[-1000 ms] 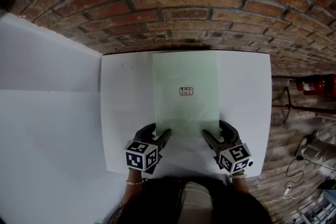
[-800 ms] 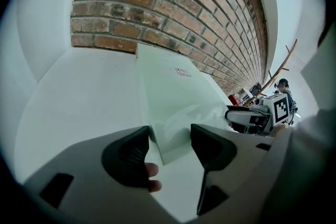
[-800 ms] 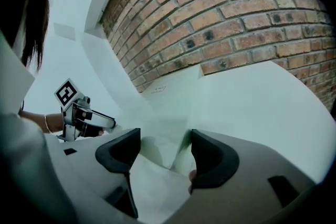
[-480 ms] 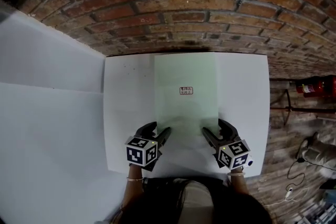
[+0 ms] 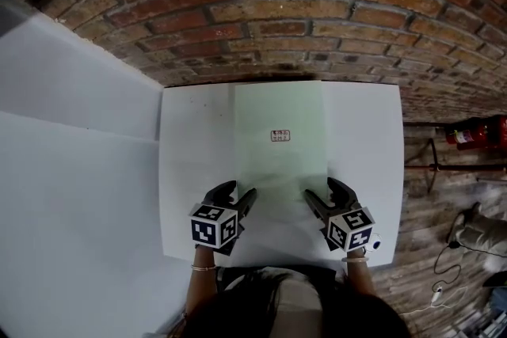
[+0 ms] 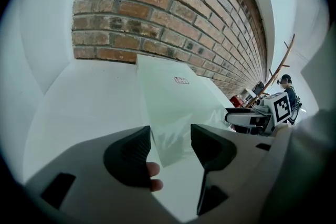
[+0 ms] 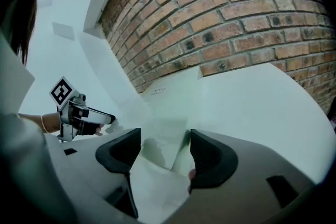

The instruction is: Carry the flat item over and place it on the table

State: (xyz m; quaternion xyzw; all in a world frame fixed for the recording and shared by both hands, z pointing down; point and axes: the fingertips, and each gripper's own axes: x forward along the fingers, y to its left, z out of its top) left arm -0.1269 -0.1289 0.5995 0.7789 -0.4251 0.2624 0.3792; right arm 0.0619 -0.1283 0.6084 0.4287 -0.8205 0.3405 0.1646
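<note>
green sheet [image 5: 279, 140] on table [image 5: 190, 146], between spread left tongs [image 5: 244, 190], right tongs [image 5: 317, 188]

No words or numbers can be read. A small white label [image 5: 280, 135] with dark print is seen on the pale green sheet [image 5: 277, 107], but the print is too small to be made out. Black-and-white square markers are borne on the cubes of the left gripper [image 5: 240, 193] and right gripper [image 5: 319, 191].
</note>
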